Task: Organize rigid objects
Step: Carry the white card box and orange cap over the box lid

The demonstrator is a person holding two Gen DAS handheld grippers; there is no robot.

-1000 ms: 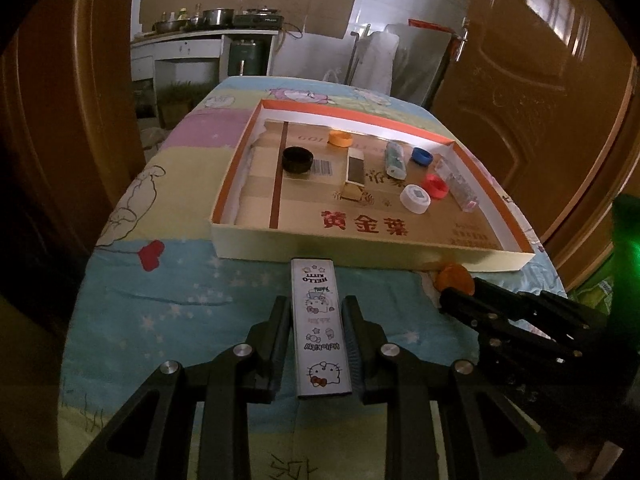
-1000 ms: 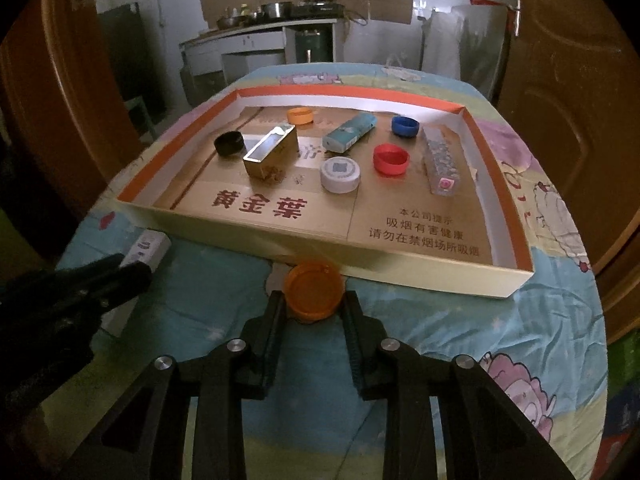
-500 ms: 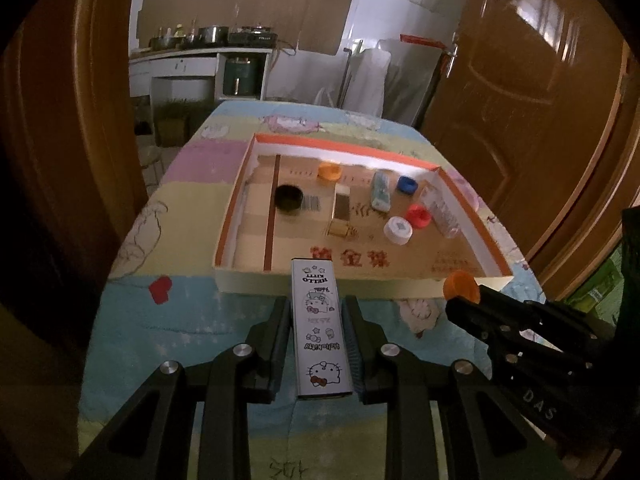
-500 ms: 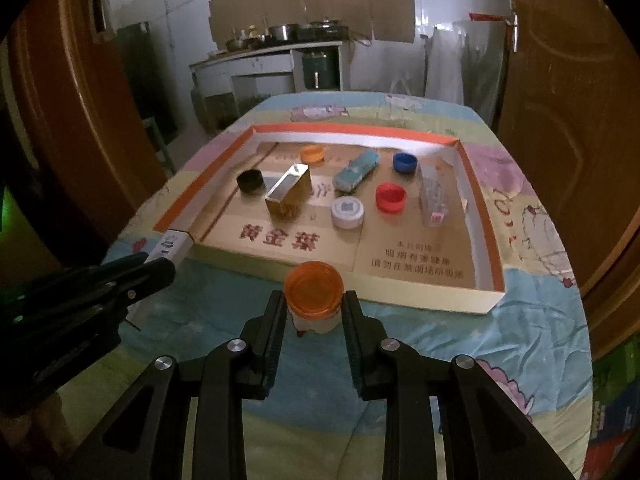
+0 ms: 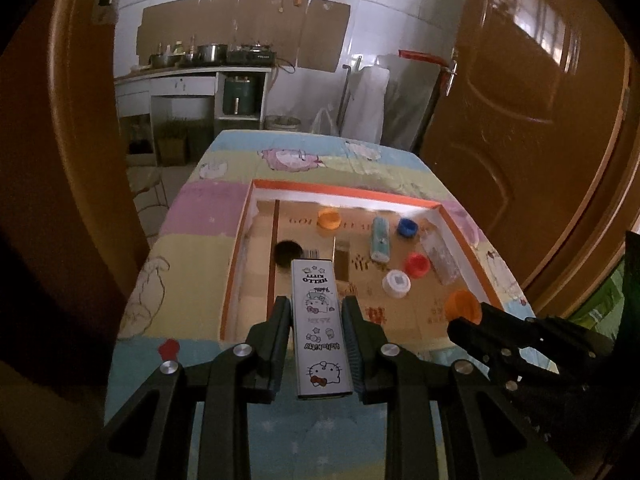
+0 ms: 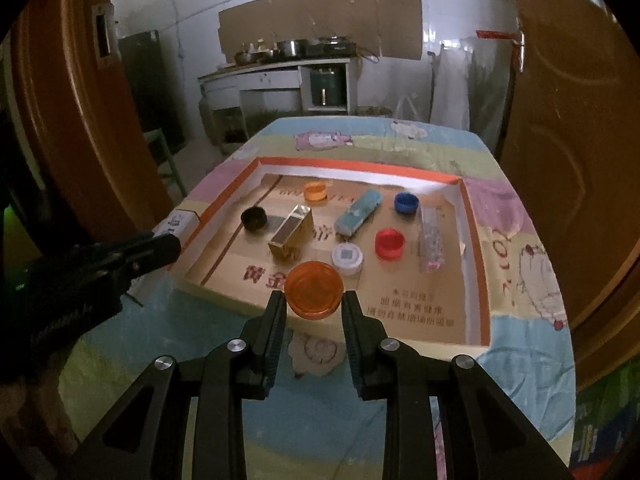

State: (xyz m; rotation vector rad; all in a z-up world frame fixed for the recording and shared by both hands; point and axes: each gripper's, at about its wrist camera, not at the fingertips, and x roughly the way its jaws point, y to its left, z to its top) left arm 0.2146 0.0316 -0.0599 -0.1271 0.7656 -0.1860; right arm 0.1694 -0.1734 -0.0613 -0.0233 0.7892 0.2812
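A white cartoon-printed box (image 5: 320, 328) was held lengthwise between the narrowly set jaws of the left gripper (image 5: 316, 308), its far end reaching out past the fingertips above the near edge of the tray (image 5: 236, 264). An orange-lidded jar (image 6: 314, 290) was clamped by its sides in the jaws of the right gripper (image 6: 314, 300), its lid turned toward the camera, also over the tray's near wall. Both items were carried clear of the surface (image 6: 520, 340), which was covered by a pastel cartoon cloth. Inside the shallow cardboard tray, edged in orange, several things were spread apart: a black cap (image 6: 253, 218), a gold box (image 6: 291, 238), an orange cap (image 6: 315, 191), a pale blue box (image 6: 358, 212), a blue cap (image 6: 406, 203), a red cap (image 6: 390, 244), a white cap (image 6: 347, 258) and a clear patterned box (image 6: 431, 240) lying along the right wall. A counter with pots (image 6: 288, 50) was seen against the far wall, and brown doors (image 5: 532, 112) stood at both sides.
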